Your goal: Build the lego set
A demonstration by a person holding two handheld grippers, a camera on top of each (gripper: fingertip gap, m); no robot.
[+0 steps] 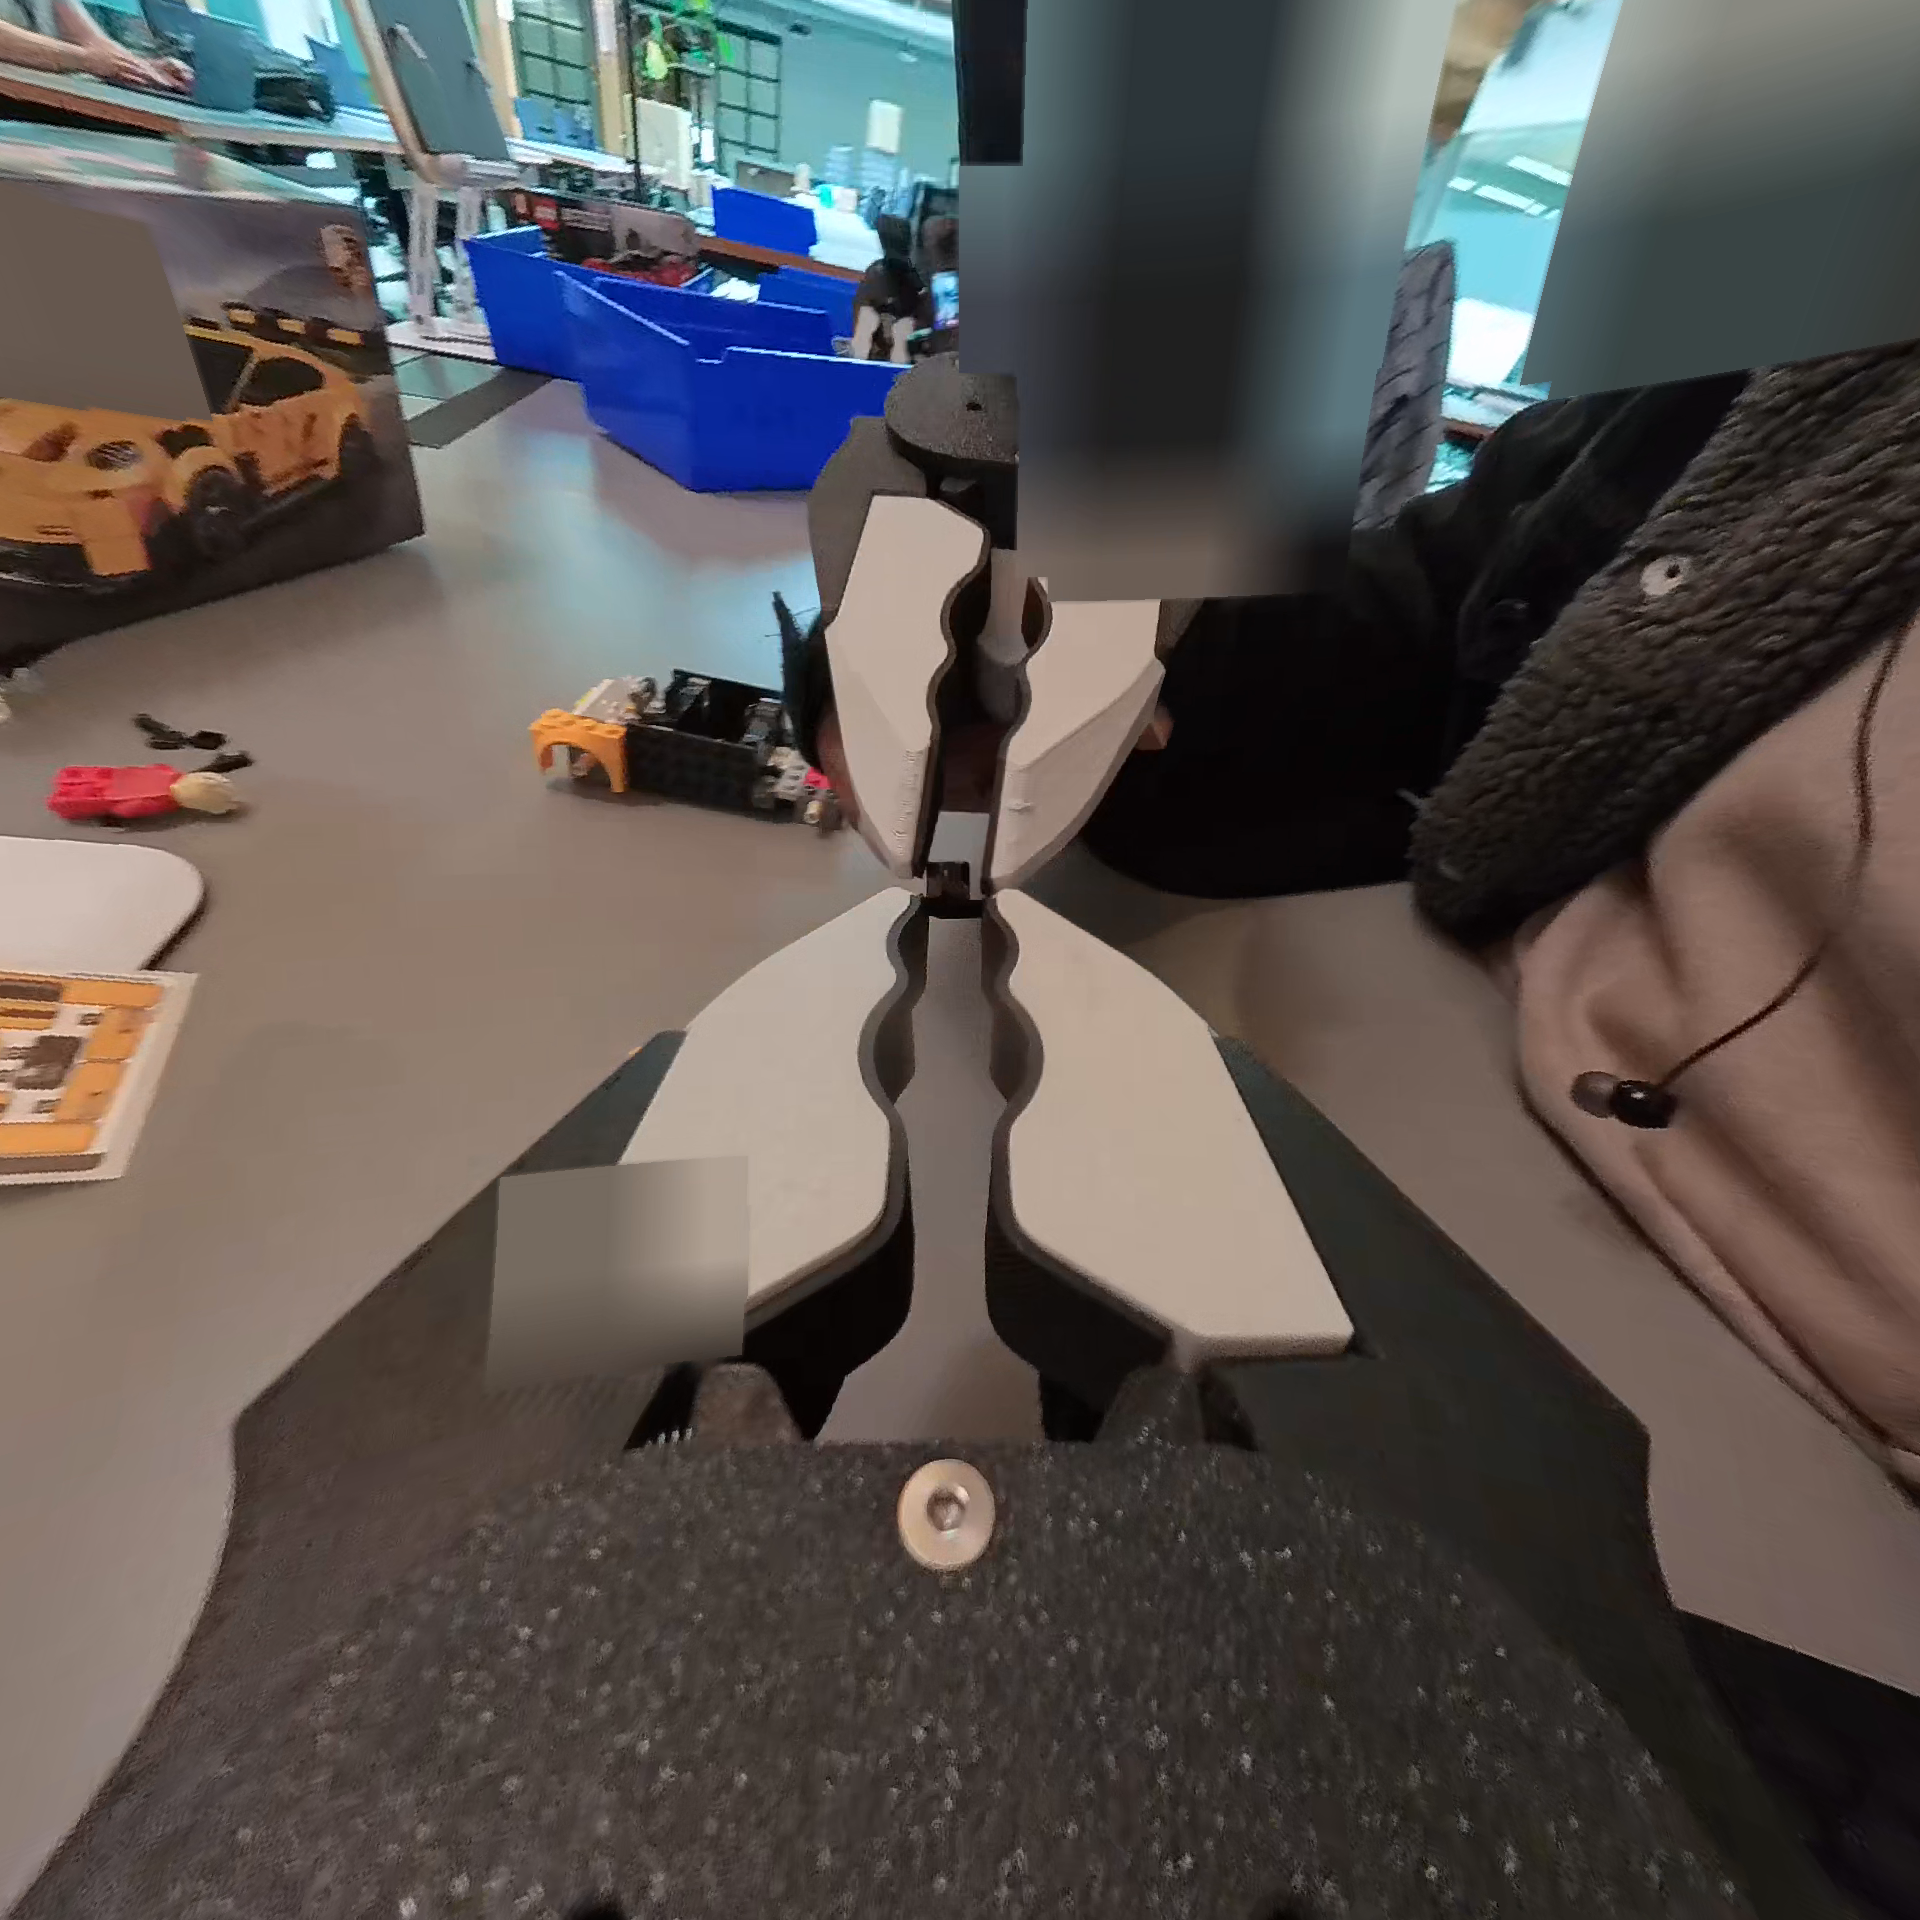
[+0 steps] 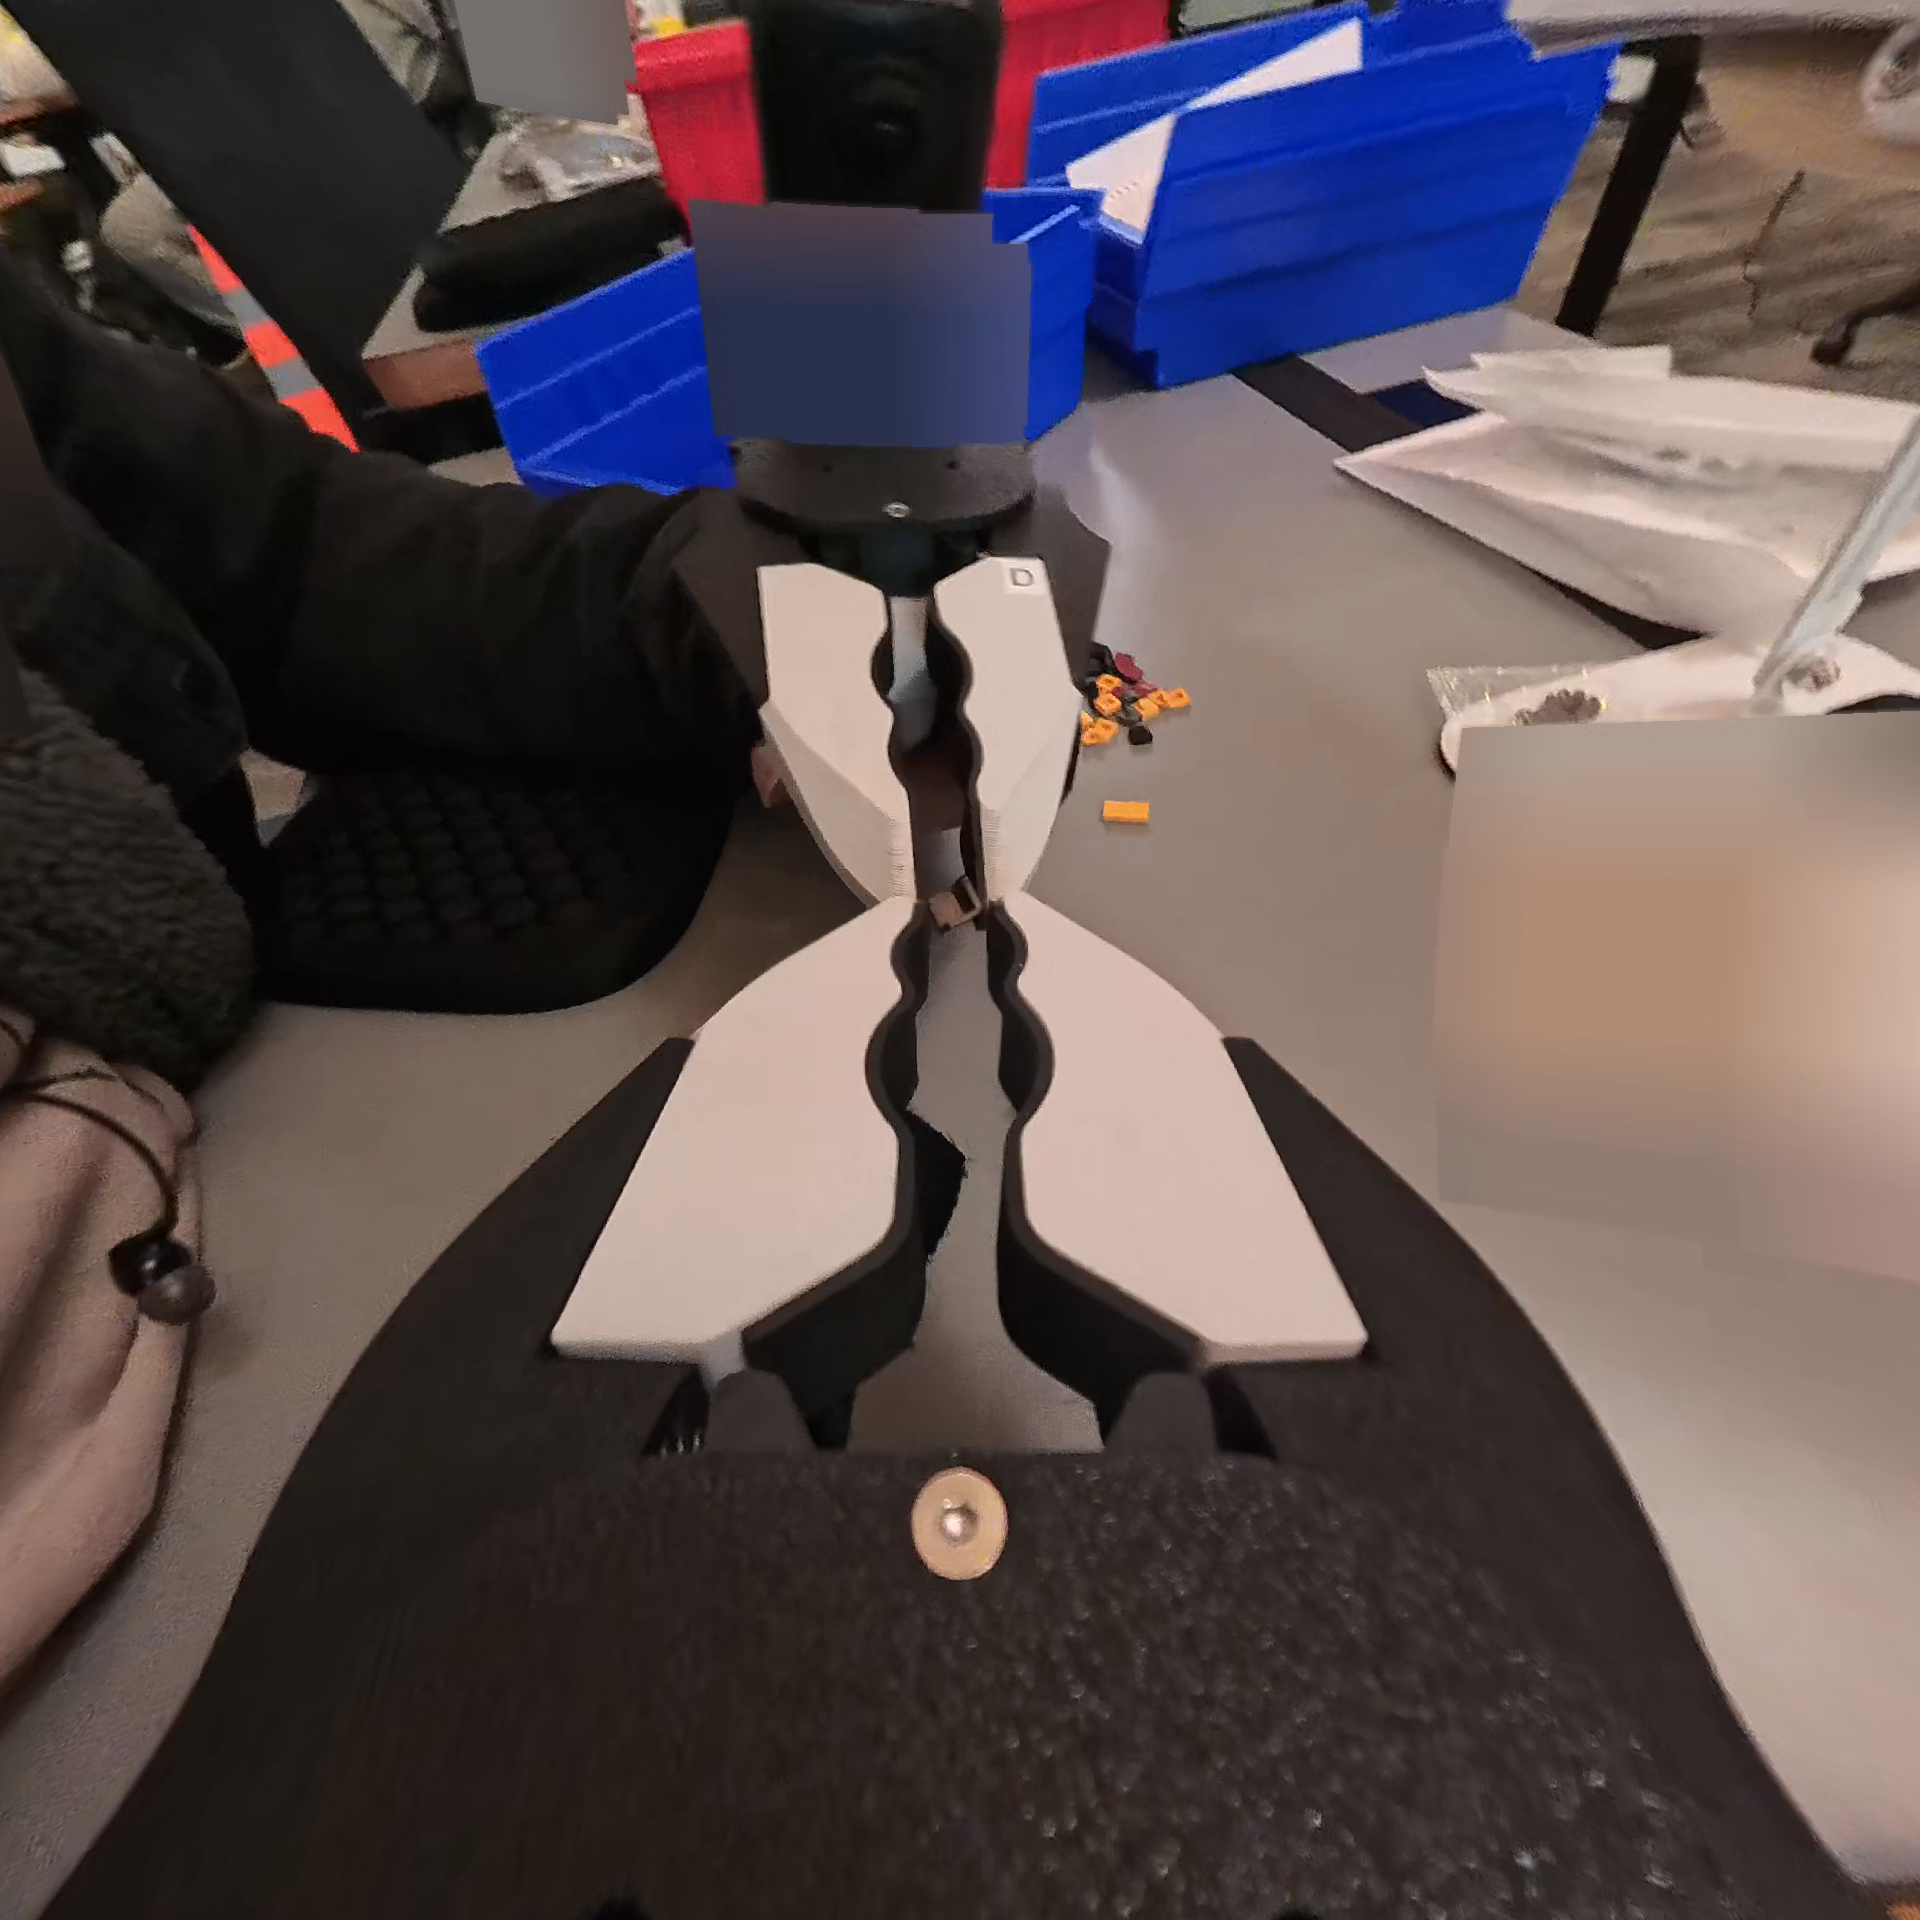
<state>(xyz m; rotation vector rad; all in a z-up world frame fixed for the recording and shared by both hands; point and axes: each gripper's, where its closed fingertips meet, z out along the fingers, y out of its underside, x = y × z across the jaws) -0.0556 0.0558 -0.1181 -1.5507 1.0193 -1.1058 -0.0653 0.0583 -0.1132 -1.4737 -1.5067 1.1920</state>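
Grey table [image 1: 436, 935], blue bins [image 1: 727, 416] behind, workshop room. Left gripper [image 1: 951, 906] and right gripper [image 2: 956, 912] meet tip to tip, both pinched nearly closed on one small dark lego piece [image 1: 953, 896]. Part-built car [image 1: 686, 748] rests on the table.

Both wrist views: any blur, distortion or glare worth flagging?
Left wrist view: wide-angle bending at the edges, background bins soft, half-built car sharp enough. Right wrist view: loose orange pieces slightly soft, table evenly lit, no glare.
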